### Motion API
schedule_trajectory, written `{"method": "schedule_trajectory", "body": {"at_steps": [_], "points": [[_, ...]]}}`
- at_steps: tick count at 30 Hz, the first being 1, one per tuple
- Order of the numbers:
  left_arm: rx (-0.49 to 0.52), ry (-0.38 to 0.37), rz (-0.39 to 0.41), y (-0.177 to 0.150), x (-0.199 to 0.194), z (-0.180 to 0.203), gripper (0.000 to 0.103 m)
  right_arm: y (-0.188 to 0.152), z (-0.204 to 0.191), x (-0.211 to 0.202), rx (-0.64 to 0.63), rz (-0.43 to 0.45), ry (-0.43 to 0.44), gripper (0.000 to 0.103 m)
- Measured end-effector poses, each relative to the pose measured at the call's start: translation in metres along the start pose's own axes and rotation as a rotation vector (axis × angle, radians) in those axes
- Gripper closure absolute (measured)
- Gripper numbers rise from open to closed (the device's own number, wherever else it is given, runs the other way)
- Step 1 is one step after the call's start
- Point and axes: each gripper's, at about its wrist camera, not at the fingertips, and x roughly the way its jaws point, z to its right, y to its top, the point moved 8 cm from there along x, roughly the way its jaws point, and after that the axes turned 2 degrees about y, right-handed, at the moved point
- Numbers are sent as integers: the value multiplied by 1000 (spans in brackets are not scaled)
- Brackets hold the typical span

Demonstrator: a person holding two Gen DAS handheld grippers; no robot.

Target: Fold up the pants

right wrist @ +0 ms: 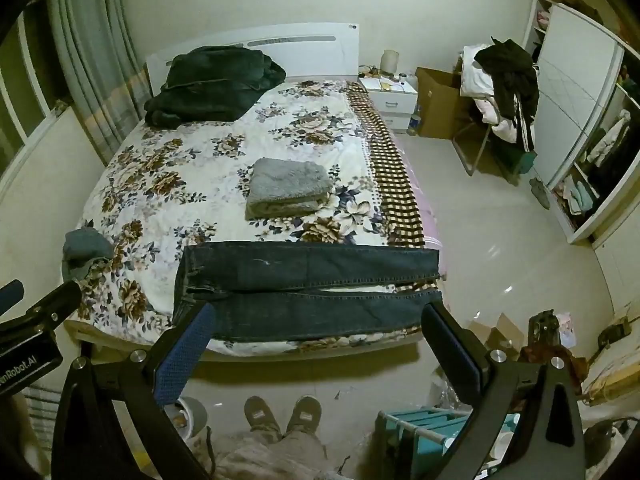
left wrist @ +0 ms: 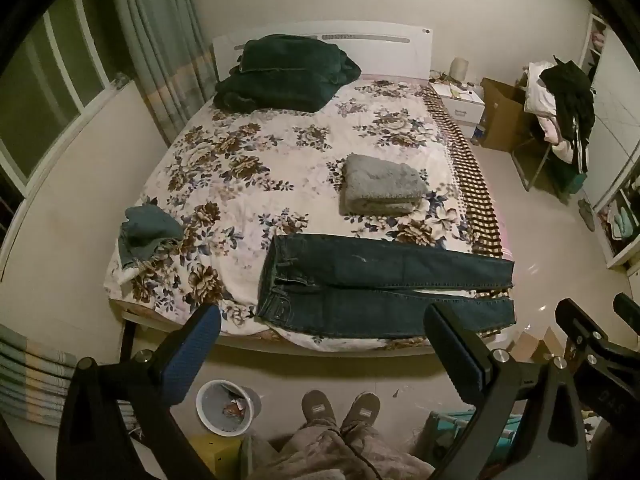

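Note:
Dark blue jeans (left wrist: pixel 384 284) lie flat across the foot of the floral bed (left wrist: pixel 248 168), waistband to the left, both legs stretched right, cuffs at the bed's right edge. They also show in the right wrist view (right wrist: pixel 308 292). My left gripper (left wrist: pixel 320 344) is open and empty, held above the floor just short of the bed's foot edge. My right gripper (right wrist: pixel 316 340) is open and empty, also short of the foot edge, in front of the near leg. The right gripper's body shows at the left wrist view's right edge (left wrist: pixel 592 336).
A folded grey fleece (left wrist: pixel 380 190) lies mid-bed. A dark green blanket (left wrist: pixel 280 76) is piled at the headboard. A small teal garment (left wrist: pixel 148 232) lies near the bed's left corner. A waste bin (left wrist: pixel 224 406) and my feet (left wrist: pixel 340 408) are on the floor below.

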Motion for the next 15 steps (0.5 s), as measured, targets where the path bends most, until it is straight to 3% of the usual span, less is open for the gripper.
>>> {"method": "schedule_trajectory", "body": {"at_steps": [15], "points": [[3,22,2,0,2,-1,0,0,0,0,1,-3,0,0]]}}
